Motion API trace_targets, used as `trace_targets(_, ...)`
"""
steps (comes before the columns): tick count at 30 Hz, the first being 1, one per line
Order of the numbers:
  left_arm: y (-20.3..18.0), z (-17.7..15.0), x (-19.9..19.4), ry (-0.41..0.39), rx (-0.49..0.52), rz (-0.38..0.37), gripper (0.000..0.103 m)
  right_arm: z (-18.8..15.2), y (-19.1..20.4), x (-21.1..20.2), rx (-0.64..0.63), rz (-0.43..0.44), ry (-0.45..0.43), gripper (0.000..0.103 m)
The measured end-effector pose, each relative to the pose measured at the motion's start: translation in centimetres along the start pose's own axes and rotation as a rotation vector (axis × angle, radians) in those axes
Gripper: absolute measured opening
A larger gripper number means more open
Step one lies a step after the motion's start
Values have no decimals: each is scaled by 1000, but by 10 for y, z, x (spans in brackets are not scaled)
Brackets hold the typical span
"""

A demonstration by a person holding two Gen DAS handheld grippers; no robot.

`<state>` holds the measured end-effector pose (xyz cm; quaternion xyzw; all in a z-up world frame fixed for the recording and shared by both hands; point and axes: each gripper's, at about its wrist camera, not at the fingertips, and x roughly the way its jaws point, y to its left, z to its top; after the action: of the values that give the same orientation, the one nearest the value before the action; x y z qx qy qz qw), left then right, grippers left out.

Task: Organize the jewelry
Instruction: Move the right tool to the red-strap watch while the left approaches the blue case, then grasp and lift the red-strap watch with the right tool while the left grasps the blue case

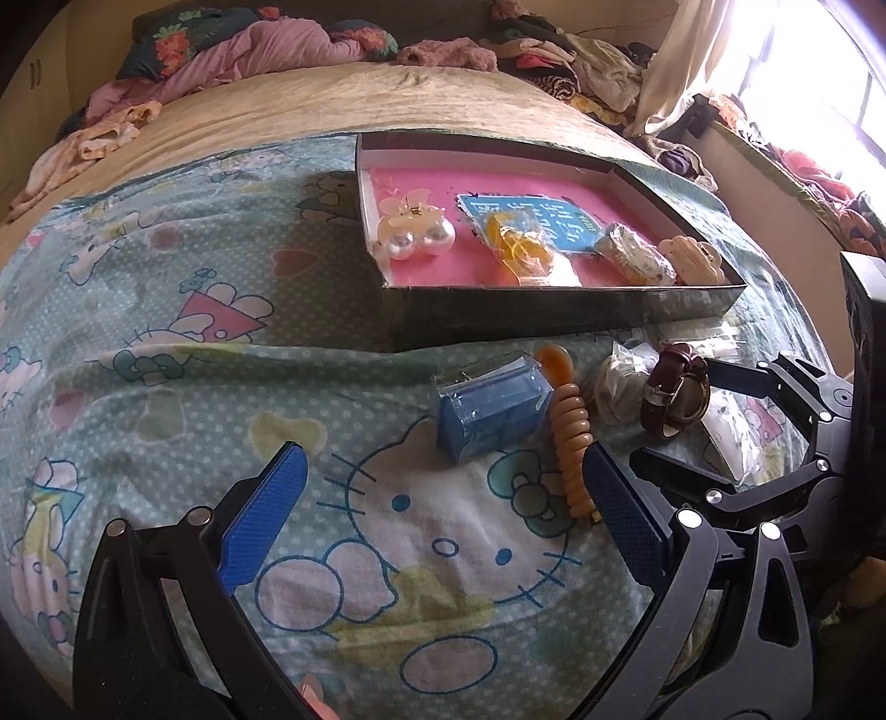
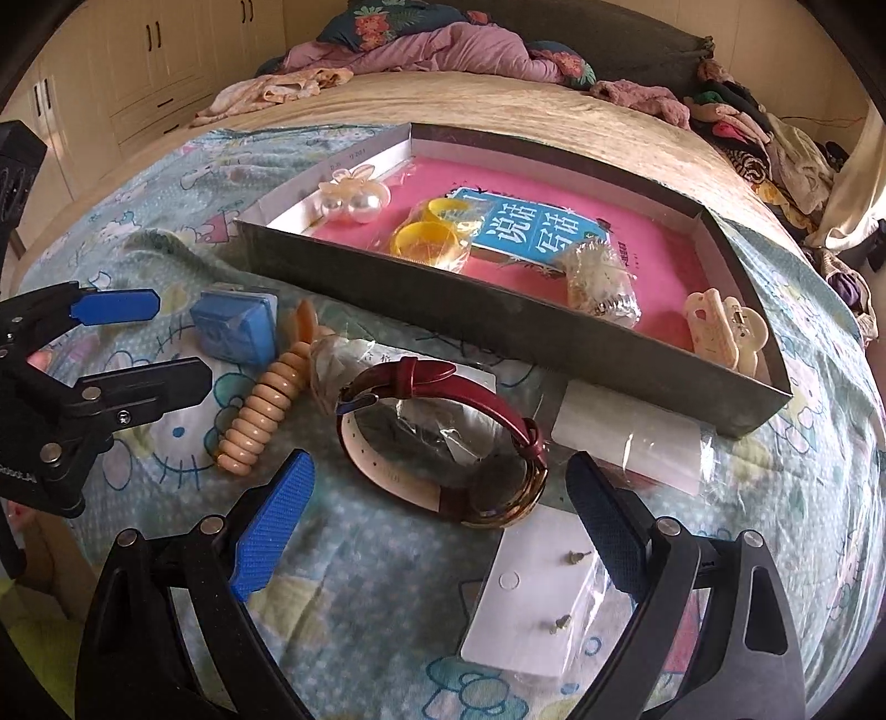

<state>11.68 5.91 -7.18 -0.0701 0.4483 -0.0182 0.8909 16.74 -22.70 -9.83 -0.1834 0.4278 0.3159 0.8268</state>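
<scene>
A shallow box (image 1: 554, 315) (image 2: 443, 321) with a pink floor lies on the bed. It holds a pearl clip (image 1: 415, 238) (image 2: 354, 202), bagged yellow rings (image 1: 520, 249) (image 2: 432, 238), a wrapped piece (image 2: 601, 277) and a cream claw clip (image 2: 725, 327). In front lie a blue box (image 1: 487, 410) (image 2: 238, 327), a tan bead bracelet (image 1: 570, 443) (image 2: 266, 410), a red-strap watch (image 1: 673, 393) (image 2: 454, 437) and an earring card (image 2: 531, 598). My left gripper (image 1: 443, 487) is open and empty before the blue box. My right gripper (image 2: 437, 487) is open and empty, just short of the watch.
The Hello Kitty sheet (image 1: 221, 310) covers the near bed. Piled clothes (image 2: 443, 44) lie at the far end, more (image 2: 775, 144) at the right. White packets (image 2: 631, 437) sit by the box wall. Wardrobes (image 2: 138, 61) stand to the left.
</scene>
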Motion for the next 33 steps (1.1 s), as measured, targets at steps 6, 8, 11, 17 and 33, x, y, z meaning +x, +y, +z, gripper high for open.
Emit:
trace_targets(6,1,4,6,-2,-19,1,88,2,1,8,-18,17,11,78)
trace_targets(8,0,5,8,0,-26,-5,84,1,1,8,-17,14,2,69)
trace_targets(11,-2,7,11,1,-31,-12,80,-1,-3,6,2,31,-11,66)
trace_targets(17,-7,10,17,-6,-35,-19,64,-5,-10,-3,39,71,-31,64)
trace_targets(33,-11,11,-2,-46,-11,-25,39,-6,-21,-37,109,158,-122,63)
